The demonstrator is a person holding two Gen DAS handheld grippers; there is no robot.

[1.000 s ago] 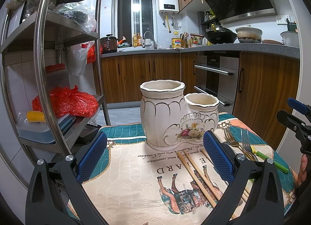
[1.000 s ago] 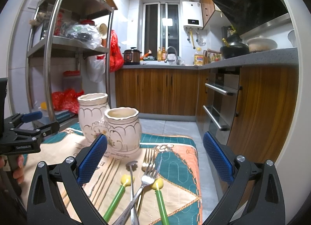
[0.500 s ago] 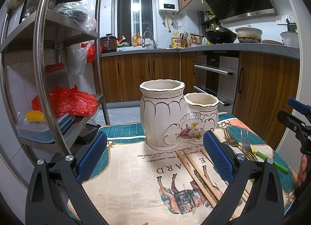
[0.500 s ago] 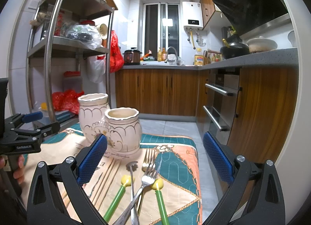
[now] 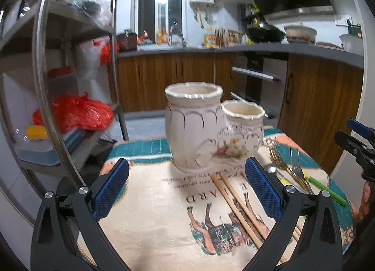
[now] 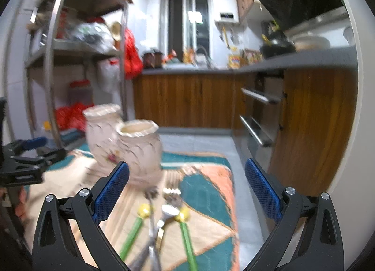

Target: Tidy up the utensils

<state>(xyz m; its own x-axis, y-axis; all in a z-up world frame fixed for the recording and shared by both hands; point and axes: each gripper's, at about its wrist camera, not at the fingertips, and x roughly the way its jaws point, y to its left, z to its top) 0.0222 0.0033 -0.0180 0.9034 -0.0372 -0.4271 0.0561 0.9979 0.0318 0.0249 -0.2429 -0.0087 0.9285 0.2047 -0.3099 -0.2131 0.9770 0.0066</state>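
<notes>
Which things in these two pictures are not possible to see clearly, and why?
- Inside of the holder, left view: its own walls hide it.
- Chopsticks, left view: far ends pass behind the left gripper finger.
- Forks, right view: motion blur, count unclear.
- Right gripper: nothing between its fingers.

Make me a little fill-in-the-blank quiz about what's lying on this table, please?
1. The ceramic holder has ____ openings.
2. Both of its openings are ____ of utensils.
3. The wooden chopsticks lie flat on the ____.
4. The handles beside the forks are coloured ____.

Missing words: two; empty; tablecloth; green
</notes>
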